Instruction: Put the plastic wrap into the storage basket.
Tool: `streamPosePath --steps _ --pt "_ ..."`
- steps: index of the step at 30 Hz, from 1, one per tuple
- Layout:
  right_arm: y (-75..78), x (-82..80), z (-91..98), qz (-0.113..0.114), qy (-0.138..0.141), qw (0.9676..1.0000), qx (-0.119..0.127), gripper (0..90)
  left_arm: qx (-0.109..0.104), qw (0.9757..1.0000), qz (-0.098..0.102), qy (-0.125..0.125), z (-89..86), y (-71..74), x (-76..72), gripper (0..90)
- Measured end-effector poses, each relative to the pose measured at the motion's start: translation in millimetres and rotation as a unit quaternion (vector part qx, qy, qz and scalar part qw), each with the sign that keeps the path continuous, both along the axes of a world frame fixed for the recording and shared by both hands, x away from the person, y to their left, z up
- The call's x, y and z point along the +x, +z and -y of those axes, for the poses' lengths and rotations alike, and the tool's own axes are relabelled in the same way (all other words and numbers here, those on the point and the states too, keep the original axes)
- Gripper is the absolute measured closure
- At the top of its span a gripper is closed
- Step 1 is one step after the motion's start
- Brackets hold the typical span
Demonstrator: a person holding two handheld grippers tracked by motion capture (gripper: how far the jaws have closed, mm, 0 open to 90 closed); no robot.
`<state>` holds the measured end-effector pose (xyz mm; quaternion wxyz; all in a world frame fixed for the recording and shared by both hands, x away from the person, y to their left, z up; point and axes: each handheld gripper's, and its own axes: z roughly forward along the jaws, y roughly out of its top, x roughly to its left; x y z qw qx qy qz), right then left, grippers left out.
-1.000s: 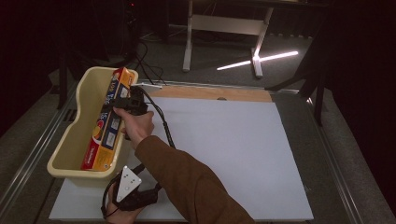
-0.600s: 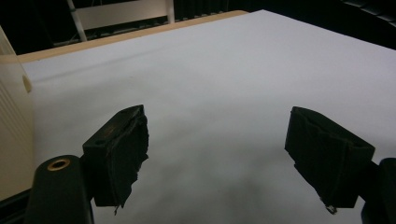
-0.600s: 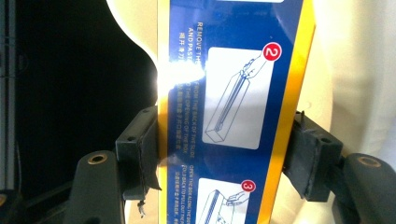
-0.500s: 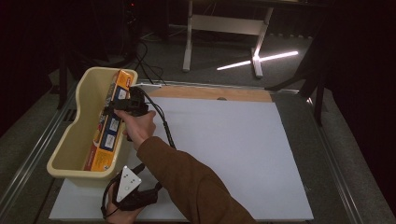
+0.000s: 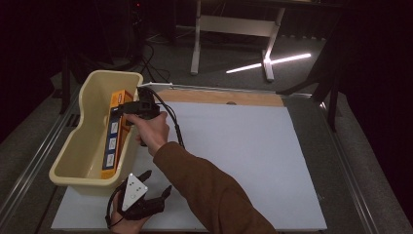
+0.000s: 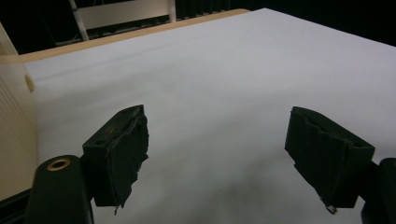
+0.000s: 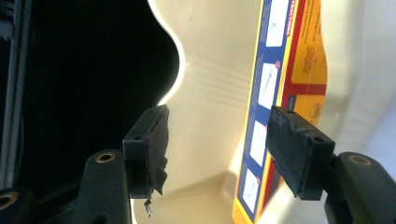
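Big white table [image 5: 253, 156] fills most of the high view, with a cream tub [image 5: 87, 141] at its left edge. An orange and blue box [image 5: 113, 141] stands on its long edge inside the tub, leaning on the near wall, so I'd guess it's just been dropped in. The right gripper [image 7: 217, 126] reaches over the rim on an outstretched arm. Its jaws have just been closing in, with nothing between them and the box beside one pad. The left gripper [image 6: 215, 135] rests at lower left, wide apart and empty.
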<state>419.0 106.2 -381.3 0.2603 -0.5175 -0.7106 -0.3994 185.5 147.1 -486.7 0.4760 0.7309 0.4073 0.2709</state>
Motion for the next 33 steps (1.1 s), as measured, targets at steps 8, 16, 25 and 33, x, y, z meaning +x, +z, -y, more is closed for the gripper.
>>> streamPosePath --steps 8,16,25,33 --pt "7.0 -6.2 12.8 0.067 0.055 0.9954 -0.040 37.8 0.001 1.0000 0.002 0.003 -0.8 0.0 -0.2 21.1" --pt "10.7 -12.9 29.5 0.173 0.082 0.9759 -0.106 38.1 0.002 1.0000 0.002 0.005 -1.1 -0.4 -0.1 21.1" --pt "0.5 -22.4 61.6 0.271 0.084 0.9429 -0.175 37.7 0.003 1.0000 0.002 0.006 -1.3 -0.4 -0.1 21.1" --pt "-20.4 -42.6 114.5 0.338 0.067 0.9195 -0.190 29.7 0.005 1.0000 0.001 0.005 0.1 -0.8 0.1 21.1"
